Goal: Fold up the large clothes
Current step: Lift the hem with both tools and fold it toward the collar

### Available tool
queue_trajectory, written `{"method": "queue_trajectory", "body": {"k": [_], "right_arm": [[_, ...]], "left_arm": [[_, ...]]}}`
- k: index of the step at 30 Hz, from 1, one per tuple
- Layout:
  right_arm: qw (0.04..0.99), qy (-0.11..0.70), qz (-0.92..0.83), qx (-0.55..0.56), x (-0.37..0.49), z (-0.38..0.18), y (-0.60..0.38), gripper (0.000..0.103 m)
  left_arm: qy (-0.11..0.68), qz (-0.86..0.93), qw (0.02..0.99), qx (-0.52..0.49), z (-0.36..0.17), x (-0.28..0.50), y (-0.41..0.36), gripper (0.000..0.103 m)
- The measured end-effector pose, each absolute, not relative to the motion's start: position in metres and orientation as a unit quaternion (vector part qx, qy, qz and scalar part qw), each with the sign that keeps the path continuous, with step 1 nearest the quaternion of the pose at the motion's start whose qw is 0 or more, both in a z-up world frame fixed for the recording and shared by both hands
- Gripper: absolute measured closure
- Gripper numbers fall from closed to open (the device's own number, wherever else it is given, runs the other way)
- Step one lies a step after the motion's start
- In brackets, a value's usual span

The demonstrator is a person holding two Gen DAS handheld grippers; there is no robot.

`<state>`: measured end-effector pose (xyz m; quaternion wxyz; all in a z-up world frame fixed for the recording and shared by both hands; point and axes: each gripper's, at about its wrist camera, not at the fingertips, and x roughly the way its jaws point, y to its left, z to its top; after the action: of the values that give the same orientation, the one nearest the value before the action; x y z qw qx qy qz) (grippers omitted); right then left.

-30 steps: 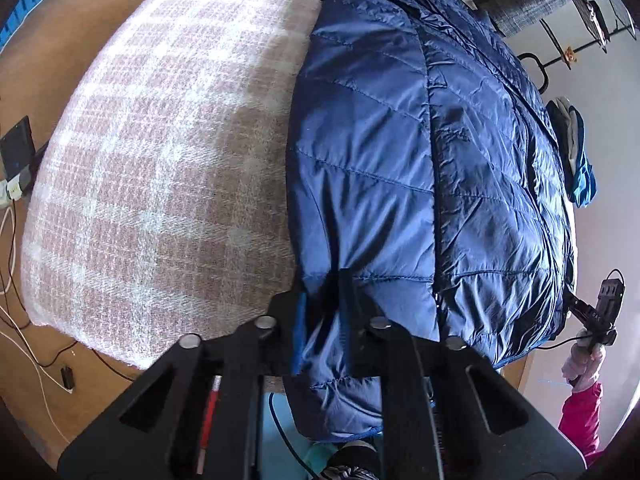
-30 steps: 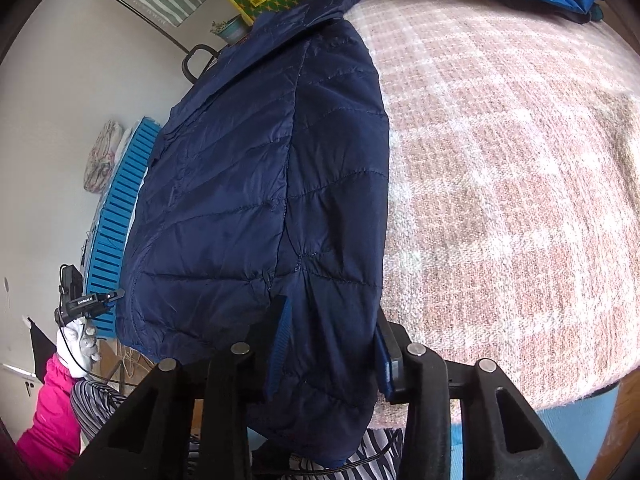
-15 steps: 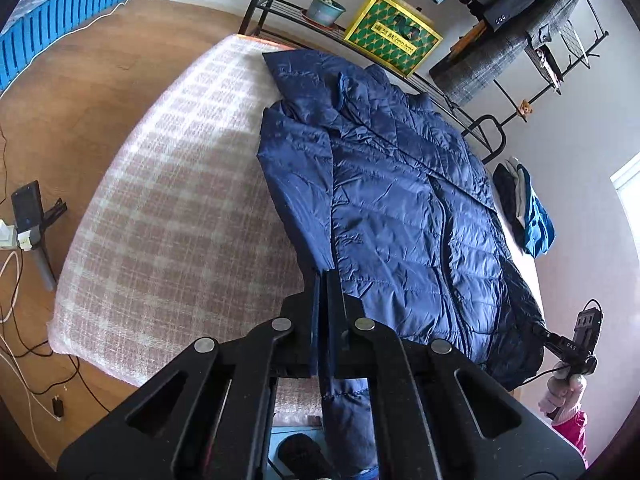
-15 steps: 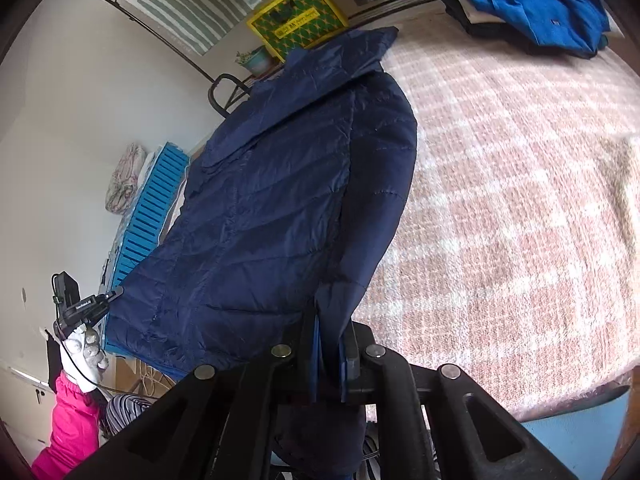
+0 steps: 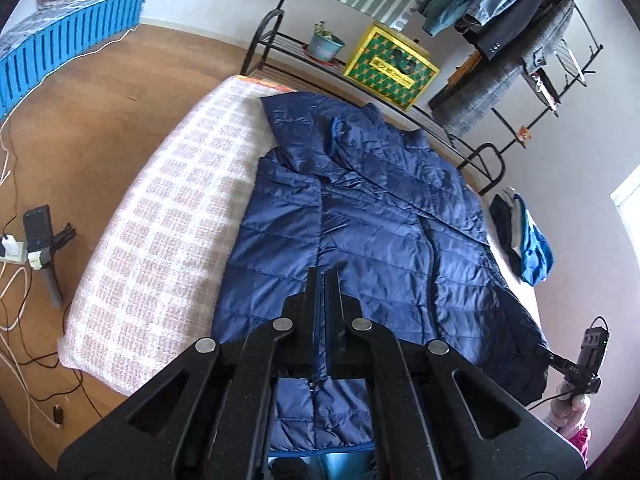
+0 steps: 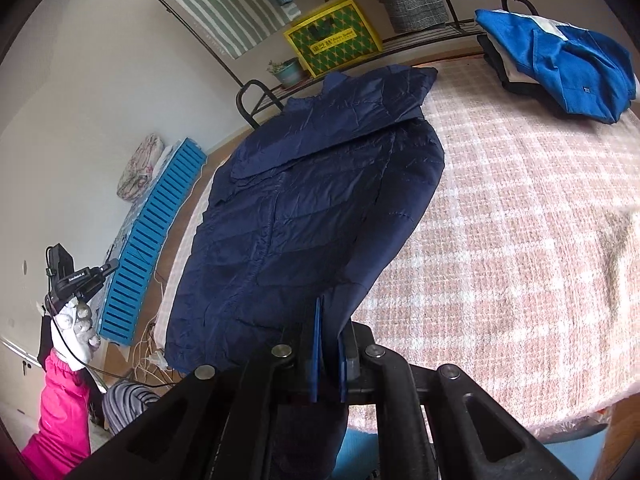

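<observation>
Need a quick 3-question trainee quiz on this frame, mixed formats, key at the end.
1. True or false: the left gripper is wide open above the jacket.
2. Multiple choice: what is the right gripper clamped on? A) the blue shirt B) the jacket's hem C) the blanket
3. Fill in: the yellow crate sits on the ____ beyond the bed, beside the potted plant.

Key:
1. False; its jaws are pinched on jacket fabric.
2. B
3. rack
</observation>
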<state>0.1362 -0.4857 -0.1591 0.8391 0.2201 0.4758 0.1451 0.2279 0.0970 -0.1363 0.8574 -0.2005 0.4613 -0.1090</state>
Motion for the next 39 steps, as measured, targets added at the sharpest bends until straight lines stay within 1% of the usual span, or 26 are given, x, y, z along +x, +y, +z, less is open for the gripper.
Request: {"method": "queue_trajectory", "body": {"k": [1, 2, 3, 4, 8, 10, 13, 15, 17, 18, 19, 20, 21, 22, 24, 25, 26, 28, 32, 39], "right_arm": [[0.837, 0.481, 0.144, 0.218, 0.136, -0.165, -0.485, 0.098], [0.834, 0.488, 0.141, 0.215, 0.135, -0.172, -0.485, 0.098], [0.831, 0.496, 0.138, 0.211, 0.134, -0.180, -0.486, 0.098], [0.829, 0.503, 0.135, 0.206, 0.134, -0.186, -0.486, 0.098], [0.820, 0.516, 0.123, 0.215, 0.133, -0.206, -0.496, 0.098], [0.814, 0.521, 0.118, 0.229, 0.134, -0.212, -0.502, 0.098], [0.808, 0.528, 0.115, 0.234, 0.133, -0.221, -0.507, 0.098], [0.802, 0.537, 0.114, 0.235, 0.135, -0.229, -0.507, 0.098], [0.797, 0.546, 0.113, 0.232, 0.136, -0.235, -0.506, 0.093], [0.795, 0.550, 0.113, 0.229, 0.137, -0.239, -0.504, 0.089], [0.793, 0.554, 0.112, 0.229, 0.138, -0.242, -0.503, 0.073], [0.791, 0.554, 0.113, 0.231, 0.139, -0.245, -0.502, 0.067], [0.788, 0.557, 0.121, 0.235, 0.140, -0.249, -0.500, 0.066], [0.783, 0.560, 0.130, 0.237, 0.140, -0.252, -0.498, 0.066], [0.780, 0.566, 0.140, 0.227, 0.141, -0.256, -0.491, 0.068], [0.781, 0.567, 0.144, 0.221, 0.142, -0.256, -0.487, 0.081], [0.781, 0.565, 0.148, 0.220, 0.143, -0.255, -0.485, 0.089], [0.786, 0.554, 0.151, 0.231, 0.147, -0.248, -0.488, 0.096], [0.796, 0.521, 0.154, 0.265, 0.158, -0.225, -0.500, 0.098], [0.822, 0.470, 0.166, 0.275, 0.186, -0.171, -0.508, 0.098]], "left_arm": [[0.473, -0.102, 0.850, -0.206, -0.147, 0.230, 0.100, 0.083], [0.486, -0.097, 0.842, -0.214, -0.160, 0.230, 0.105, 0.069], [0.498, -0.096, 0.832, -0.225, -0.175, 0.230, 0.110, 0.044], [0.511, -0.098, 0.821, -0.234, -0.190, 0.230, 0.114, 0.039], [0.552, -0.080, 0.795, -0.237, -0.239, 0.238, 0.125, 0.039], [0.568, -0.079, 0.776, -0.263, -0.263, 0.242, 0.134, 0.039], [0.577, -0.095, 0.760, -0.283, -0.283, 0.241, 0.138, 0.039], [0.583, -0.105, 0.754, -0.285, -0.291, 0.238, 0.136, 0.039], [0.581, -0.116, 0.753, -0.286, -0.296, 0.233, 0.133, 0.040], [0.580, -0.117, 0.756, -0.279, -0.295, 0.232, 0.131, 0.043], [0.581, -0.122, 0.754, -0.279, -0.294, 0.231, 0.130, 0.055], [0.588, -0.136, 0.745, -0.285, -0.296, 0.232, 0.127, 0.064], [0.593, -0.140, 0.739, -0.286, -0.297, 0.234, 0.124, 0.084], [0.597, -0.137, 0.740, -0.277, -0.297, 0.236, 0.122, 0.096], [0.592, -0.141, 0.751, -0.257, -0.291, 0.242, 0.117, 0.099], [0.585, -0.144, 0.756, -0.255, -0.286, 0.245, 0.116, 0.100], [0.576, -0.148, 0.762, -0.258, -0.280, 0.248, 0.116, 0.100], [0.556, -0.149, 0.771, -0.272, -0.266, 0.254, 0.120, 0.101], [0.512, -0.158, 0.789, -0.301, -0.231, 0.266, 0.123, 0.102], [0.446, -0.181, 0.811, -0.332, -0.177, 0.287, 0.121, 0.102]]}}
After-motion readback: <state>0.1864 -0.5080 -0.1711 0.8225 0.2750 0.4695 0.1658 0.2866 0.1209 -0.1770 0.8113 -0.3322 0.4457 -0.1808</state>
